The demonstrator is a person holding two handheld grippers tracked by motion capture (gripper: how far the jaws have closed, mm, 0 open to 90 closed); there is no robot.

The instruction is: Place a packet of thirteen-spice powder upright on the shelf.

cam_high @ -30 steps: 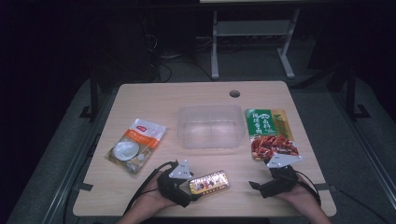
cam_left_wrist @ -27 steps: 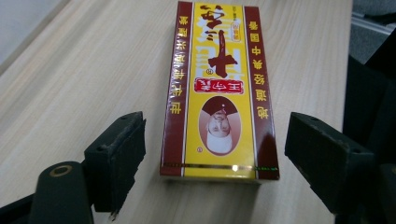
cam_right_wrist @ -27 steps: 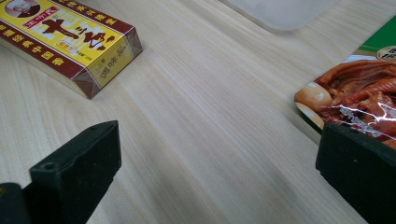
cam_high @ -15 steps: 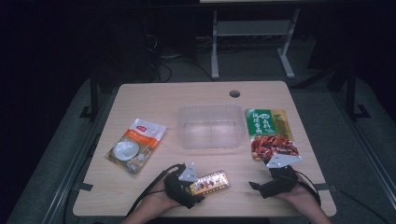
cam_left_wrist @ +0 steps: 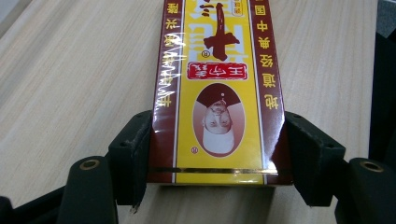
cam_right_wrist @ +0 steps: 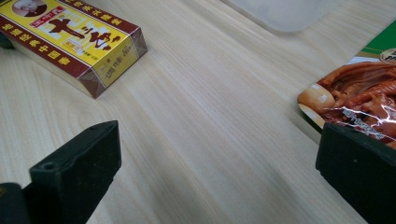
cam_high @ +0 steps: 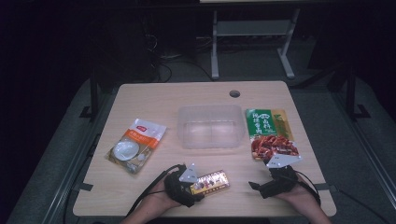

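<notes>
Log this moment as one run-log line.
left gripper: shut on yellow box | right gripper: open, over bare table beside red-green packet | clear tub: empty

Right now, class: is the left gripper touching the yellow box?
Touching. In the left gripper view, both jaws of the left gripper press the sides of the yellow box.

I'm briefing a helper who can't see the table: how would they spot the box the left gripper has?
On the wooden table, look at the near edge, in front of the clear tub. The yellow box lies flat between the left gripper's jaws: a long carton edged in dark red, unlike the floppy pouches.
</notes>
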